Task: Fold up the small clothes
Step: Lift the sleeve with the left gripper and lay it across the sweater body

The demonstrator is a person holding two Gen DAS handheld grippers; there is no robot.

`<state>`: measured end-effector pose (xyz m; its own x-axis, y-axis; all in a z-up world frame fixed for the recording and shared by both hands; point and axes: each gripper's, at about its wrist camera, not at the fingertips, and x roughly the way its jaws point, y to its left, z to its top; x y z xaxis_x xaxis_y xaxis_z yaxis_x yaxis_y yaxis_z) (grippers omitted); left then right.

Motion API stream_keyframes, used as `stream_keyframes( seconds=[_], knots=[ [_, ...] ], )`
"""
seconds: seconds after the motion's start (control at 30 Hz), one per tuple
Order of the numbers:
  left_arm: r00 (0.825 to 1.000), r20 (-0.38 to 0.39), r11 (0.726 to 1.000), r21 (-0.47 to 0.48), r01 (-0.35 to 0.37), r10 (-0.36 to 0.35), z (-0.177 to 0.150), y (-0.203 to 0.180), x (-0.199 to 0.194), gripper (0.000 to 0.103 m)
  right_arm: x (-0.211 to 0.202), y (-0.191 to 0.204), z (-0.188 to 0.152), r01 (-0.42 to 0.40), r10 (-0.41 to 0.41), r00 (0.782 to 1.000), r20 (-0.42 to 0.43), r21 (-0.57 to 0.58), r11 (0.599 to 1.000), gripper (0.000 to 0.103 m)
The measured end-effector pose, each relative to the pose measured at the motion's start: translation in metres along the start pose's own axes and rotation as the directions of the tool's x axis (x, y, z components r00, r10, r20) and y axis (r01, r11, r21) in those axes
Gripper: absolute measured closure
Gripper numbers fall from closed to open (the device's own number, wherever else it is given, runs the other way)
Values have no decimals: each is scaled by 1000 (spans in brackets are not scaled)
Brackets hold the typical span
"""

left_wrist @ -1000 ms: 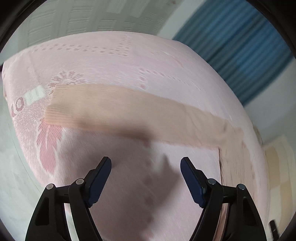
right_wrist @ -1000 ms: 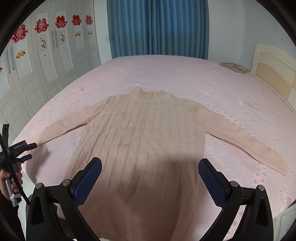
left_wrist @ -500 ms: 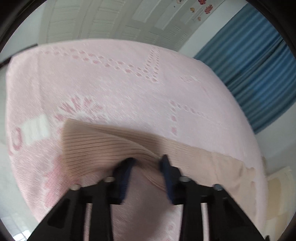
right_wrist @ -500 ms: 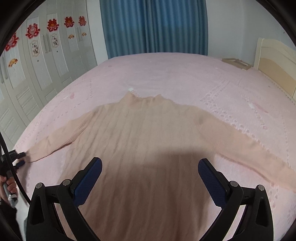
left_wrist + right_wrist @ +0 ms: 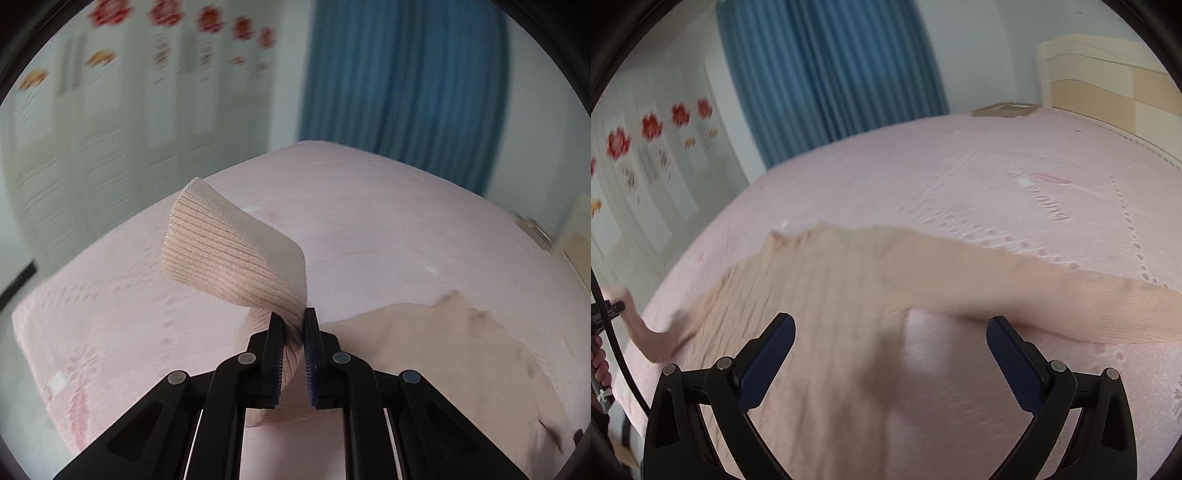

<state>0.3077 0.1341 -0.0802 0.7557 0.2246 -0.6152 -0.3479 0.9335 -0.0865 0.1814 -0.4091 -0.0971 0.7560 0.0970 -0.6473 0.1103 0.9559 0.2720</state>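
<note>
A peach knit sweater (image 5: pixel 812 280) lies spread face up on the pink bed (image 5: pixel 960 177), neck toward the far side. My left gripper (image 5: pixel 293 317) is closing tight on one sleeve just behind its ribbed cuff (image 5: pixel 229 254), which stands lifted and curls over above the bedspread. In the right wrist view that raised sleeve (image 5: pixel 639 328) hangs at the far left from the left gripper (image 5: pixel 618 305). My right gripper (image 5: pixel 890 325) hovers open over the sweater's side, with nothing between its fingers. The other sleeve (image 5: pixel 1034 288) lies flat, stretched to the right.
A blue curtain (image 5: pixel 831 66) hangs behind the bed. White wardrobe doors (image 5: pixel 110 110) with red flower stickers run along the left. A cream headboard (image 5: pixel 1108 81) stands at the right, with a flat box (image 5: pixel 1004 109) beside it. A hand (image 5: pixel 598 362) shows at the left edge.
My left gripper dropped onto the sleeve cuff, closed on it and lifted it off the bed, swinging toward the sweater. My right gripper moved right, toward the other sleeve, and rolled.
</note>
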Motion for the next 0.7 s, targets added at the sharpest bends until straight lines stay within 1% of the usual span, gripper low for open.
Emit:
stream_keyframes(
  seconds=[0.1, 0.13, 0.17, 0.2, 0.23, 0.27, 0.3, 0.33, 0.37, 0.4, 0.43, 0.47, 0.5, 0.53, 0.57, 0.6, 0.63, 0.67, 0.7],
  knots=[
    [996, 13, 988, 126, 90, -92, 11, -91, -3, 93, 2, -30, 3, 29, -28, 999, -18, 76, 997, 2],
    [993, 14, 982, 153, 113, -116, 11, -113, -2, 93, 0, -42, 5, 21, -20, 1000, -12, 108, 994, 2],
    [988, 13, 968, 201, 148, -154, 7, -148, -2, 93, -2, -51, 6, 9, -9, 1000, -2, 137, 991, 2],
    [985, 8, 959, 230, 167, -173, 3, -169, -1, 93, -3, -60, 6, -1, 1, 1000, 4, 164, 986, 2],
    [981, -5, 944, 268, 190, -196, -4, -197, 3, 93, -3, -69, 7, -3, 3, 1000, 0, 187, 982, 2],
    [974, -28, 924, 313, 220, -223, -14, -229, 8, 93, -3, -77, 9, -6, 6, 1000, 0, 207, 978, 2],
    [971, -46, 910, 340, 238, -236, -23, -247, 12, 93, -3, -83, 9, -5, 5, 1000, 1, 221, 975, 2],
    [965, -78, 887, 382, 259, -249, -39, -275, 20, 93, -2, -90, 10, -1, 2, 1000, -2, 240, 971, 2],
    [963, -100, 873, 407, 268, -249, -51, -291, 24, 92, -2, -96, 11, -2, 2, 1000, -3, 255, 967, 2],
    [961, -140, 857, 435, 276, -239, -68, -312, 35, 92, -1, -101, 12, 0, 1, 1000, -3, 269, 963, 2],
    [957, -181, 846, 450, 286, -227, -84, -326, 43, 92, -1, -103, 12, 24, -24, 1000, -4, 270, 963, 2],
    [952, -214, 841, 453, 296, -220, -94, -334, 50, 92, -2, -104, 14, 49, -51, 999, 2, 255, 966, 2],
    [941, -262, 836, 448, 317, -217, -110, -344, 55, 91, -3, -103, 15, 75, -80, 997, 11, 232, 970, 2],
    [930, -297, 833, 441, 334, -215, -118, -351, 62, 88, -4, -100, 17, 91, -98, 995, 23, 210, 973, 2],
    [914, -340, 829, 430, 359, -219, -126, -351, 71, 88, -6, -103, 18, 88, -96, 995, 33, 200, 976, 2],
    [900, -370, 822, 421, 383, -229, -133, -352, 72, 88, -6, -102, 19, 73, -82, 996, 38, 196, 978, 2],
    [887, -393, 811, 420, 408, -242, -139, -351, 72, 83, -5, -100, 20, 54, -63, 997, 37, 197, 979, 2],
    [878, -407, 796, 429, 426, -251, -141, -349, 71, 80, -4, -101, 20, 43, -51, 998, 34, 195, 980, 2],
    [879, -403, 790, 437, 430, -255, -144, -344, 67, 78, -2, -99, 20, 38, -44, 999, 29, 190, 981, 2]
  ],
)
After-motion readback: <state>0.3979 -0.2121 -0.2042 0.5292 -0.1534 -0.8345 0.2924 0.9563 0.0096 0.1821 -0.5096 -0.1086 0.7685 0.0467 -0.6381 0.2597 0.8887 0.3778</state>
